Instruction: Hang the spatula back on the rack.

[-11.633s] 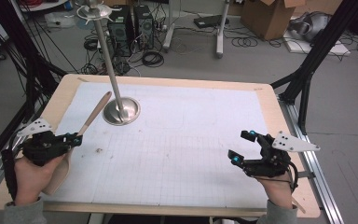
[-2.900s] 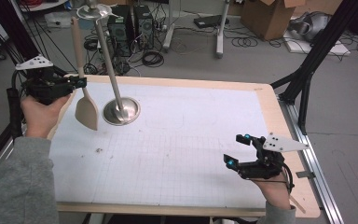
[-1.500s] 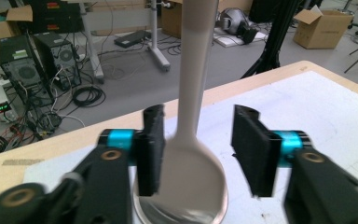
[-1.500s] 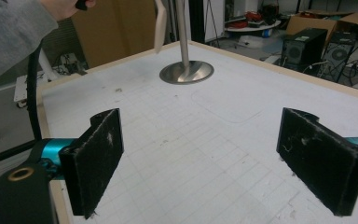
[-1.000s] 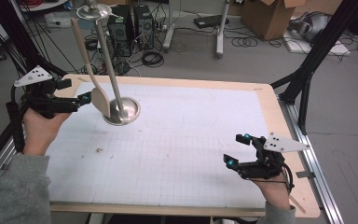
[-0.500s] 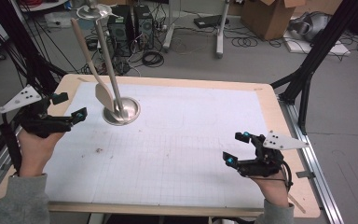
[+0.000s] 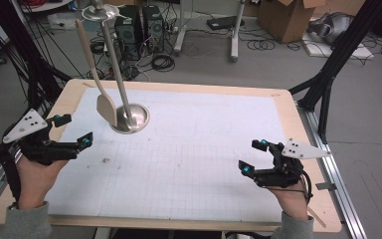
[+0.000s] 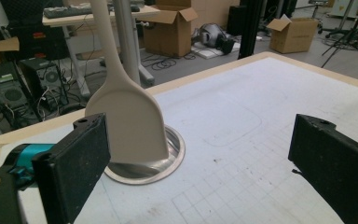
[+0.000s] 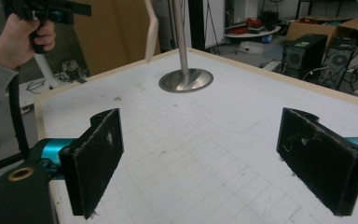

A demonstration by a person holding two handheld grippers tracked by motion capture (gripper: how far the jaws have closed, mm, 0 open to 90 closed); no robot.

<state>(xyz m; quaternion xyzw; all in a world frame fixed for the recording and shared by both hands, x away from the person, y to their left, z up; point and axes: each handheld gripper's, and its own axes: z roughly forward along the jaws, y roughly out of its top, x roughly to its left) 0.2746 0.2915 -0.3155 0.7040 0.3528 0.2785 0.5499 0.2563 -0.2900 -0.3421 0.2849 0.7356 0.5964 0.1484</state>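
Note:
A beige spatula [image 7: 106, 108] hangs from the top of a metal stand [image 7: 131, 119], blade down, just above the stand's round base. In the left gripper view the spatula blade [image 8: 130, 121] hangs close ahead, in front of the stand base [image 8: 173, 150]. My left gripper [image 7: 74, 130] is open at the table's left edge, apart from the spatula, with nothing between its jaws [image 8: 205, 168]. My right gripper [image 7: 251, 156] is open near the front right, and its own view [image 9: 214, 158] looks across the mat at the stand [image 9: 186, 80] and spatula [image 9: 150, 32].
A white gridded mat [image 7: 204, 149] covers the wooden table [image 7: 179, 87]. Black frame struts [image 7: 328, 79] rise at the right and left. Computer towers [image 7: 139, 25], cables and cardboard boxes [image 7: 286, 17] lie on the floor beyond the far edge.
My left gripper lifted the spatula off the table, hung it on the stand, opened and drew back to the near left. The right gripper has barely moved.

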